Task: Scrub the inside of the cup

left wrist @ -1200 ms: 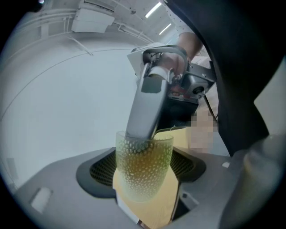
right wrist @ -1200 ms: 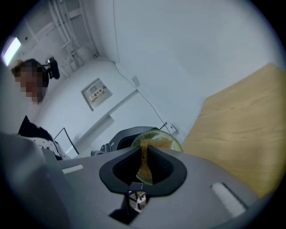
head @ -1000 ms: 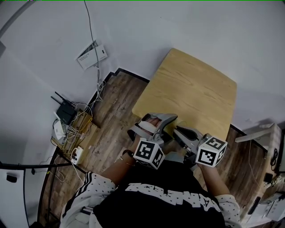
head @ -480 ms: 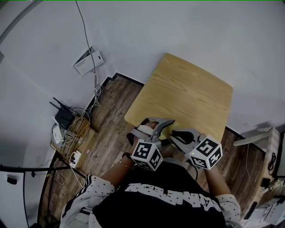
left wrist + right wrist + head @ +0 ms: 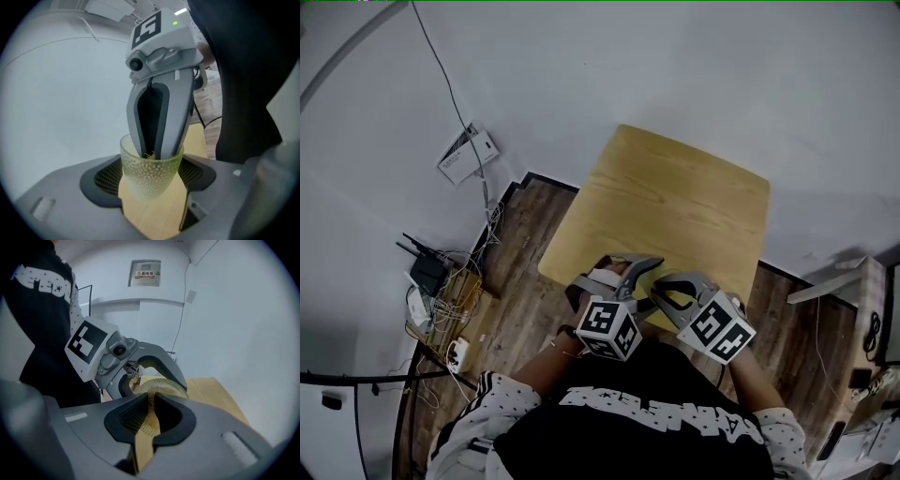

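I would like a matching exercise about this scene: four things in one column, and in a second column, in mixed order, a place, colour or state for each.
Things:
1 cup
2 right gripper
3 table
4 router

Descriptions:
A on the floor, by the wall
B light wood
C grips a scrub pad, tips inside the cup
D yellow-green, clamped in the left gripper

Pairs: 1-D, 2-C, 3-B, 4-A

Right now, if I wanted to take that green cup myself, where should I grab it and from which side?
Grip the cup by its dimpled outer wall below the rim, from the side, as the left gripper does. It tapers toward the base, and its mouth is filled by the right gripper holding a scrubber.
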The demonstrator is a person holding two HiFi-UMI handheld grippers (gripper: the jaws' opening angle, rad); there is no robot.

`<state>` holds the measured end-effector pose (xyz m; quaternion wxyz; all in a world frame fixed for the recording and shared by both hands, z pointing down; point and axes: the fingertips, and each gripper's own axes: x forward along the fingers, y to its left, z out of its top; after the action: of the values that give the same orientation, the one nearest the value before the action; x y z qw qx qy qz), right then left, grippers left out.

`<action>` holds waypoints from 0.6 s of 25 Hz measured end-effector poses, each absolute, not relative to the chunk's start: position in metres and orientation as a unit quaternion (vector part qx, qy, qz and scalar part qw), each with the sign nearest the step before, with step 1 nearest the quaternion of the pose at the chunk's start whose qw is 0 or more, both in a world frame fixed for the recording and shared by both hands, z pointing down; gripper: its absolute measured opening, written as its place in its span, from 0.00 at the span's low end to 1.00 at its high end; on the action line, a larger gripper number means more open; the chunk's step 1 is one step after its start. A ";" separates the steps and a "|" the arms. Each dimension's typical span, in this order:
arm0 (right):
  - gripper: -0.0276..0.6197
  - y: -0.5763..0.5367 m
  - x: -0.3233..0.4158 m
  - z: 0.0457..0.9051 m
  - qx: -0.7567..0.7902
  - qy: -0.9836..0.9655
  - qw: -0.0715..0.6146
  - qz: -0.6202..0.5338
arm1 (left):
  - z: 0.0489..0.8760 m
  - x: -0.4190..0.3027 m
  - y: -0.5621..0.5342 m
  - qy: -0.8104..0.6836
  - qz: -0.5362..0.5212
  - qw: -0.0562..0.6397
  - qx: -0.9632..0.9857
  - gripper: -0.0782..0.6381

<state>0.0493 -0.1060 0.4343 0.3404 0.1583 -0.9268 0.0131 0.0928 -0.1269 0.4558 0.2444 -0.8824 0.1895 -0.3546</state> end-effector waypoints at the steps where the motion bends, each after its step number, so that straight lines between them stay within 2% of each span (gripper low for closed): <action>1: 0.11 -0.106 0.053 0.437 0.153 -0.924 0.350 0.002 | 0.458 0.097 -0.127 0.184 -0.356 0.241 -0.884 0.62; 10: 0.12 -0.104 0.086 0.449 0.155 -0.924 0.349 -0.016 | 0.478 0.123 -0.126 0.175 -0.348 0.185 -0.902 0.62; 15: 0.13 -0.100 0.108 0.444 0.195 -0.927 0.320 -0.017 | 0.494 0.129 -0.129 0.171 -0.364 0.184 -0.897 0.62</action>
<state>0.1076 -0.1004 0.4437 0.3198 0.1946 -0.9271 -0.0167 0.1292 -0.1287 0.4944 0.1838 -0.8970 0.1707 -0.3639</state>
